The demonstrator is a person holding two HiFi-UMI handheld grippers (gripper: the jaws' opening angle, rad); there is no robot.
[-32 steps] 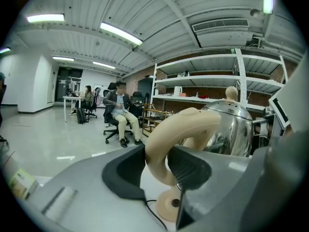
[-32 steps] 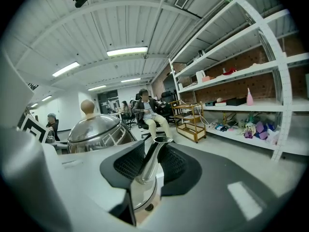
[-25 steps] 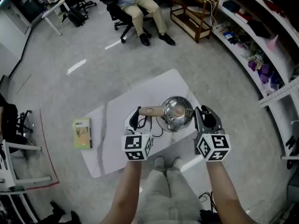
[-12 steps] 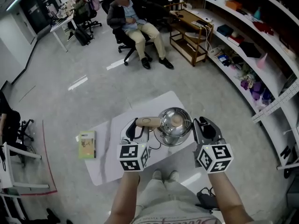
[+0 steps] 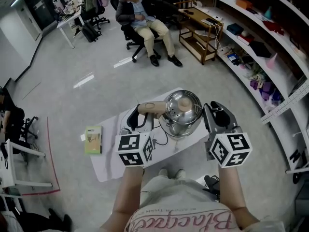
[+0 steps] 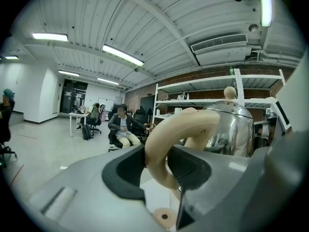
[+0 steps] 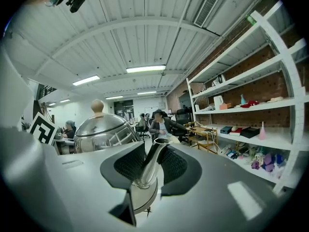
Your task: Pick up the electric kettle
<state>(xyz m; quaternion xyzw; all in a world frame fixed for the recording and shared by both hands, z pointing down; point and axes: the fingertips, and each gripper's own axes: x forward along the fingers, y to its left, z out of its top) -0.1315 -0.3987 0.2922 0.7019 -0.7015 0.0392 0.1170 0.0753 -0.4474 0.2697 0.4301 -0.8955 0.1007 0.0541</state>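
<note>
- We have the kettle [image 5: 182, 112] held up between our two grippers, over the near right part of the white table [image 5: 108, 151].
- The left gripper [image 5: 140, 119] is clamped on the kettle's cream handle [image 5: 153, 108], which sticks out to the left of the steel body.
- In the left gripper view the handle's loop [image 6: 179, 129] stands upright between the two dark pads [image 6: 120, 175]. Both pads press on it, so the jaws are only as far apart as the loop is thick.
- In that view the shiny body and its knobbed lid [image 6: 231, 94] sit just beyond the left gripper [image 6: 157, 170], to the right of the handle.
- The right gripper [image 5: 216, 116] is on the far side of the kettle from the handle, at its right.
- In the right gripper view the steel spout [image 7: 150, 161] rises between the ribbed pads [image 7: 175, 167] of the right gripper [image 7: 149, 170], and they pinch it from both sides. The jaws are partly closed, with nothing but the spout in them.
- There the domed lid with its round knob [image 7: 97, 105] shows to the left, beyond the left jaw.
- A black cord [image 5: 161, 138] trails on the table under the kettle.
- A green book [image 5: 93, 139] lies left of the table, well apart from the kettle.
- A seated person [image 5: 145, 25] is far off, and shelves [image 5: 263, 30] run along the right.
</note>
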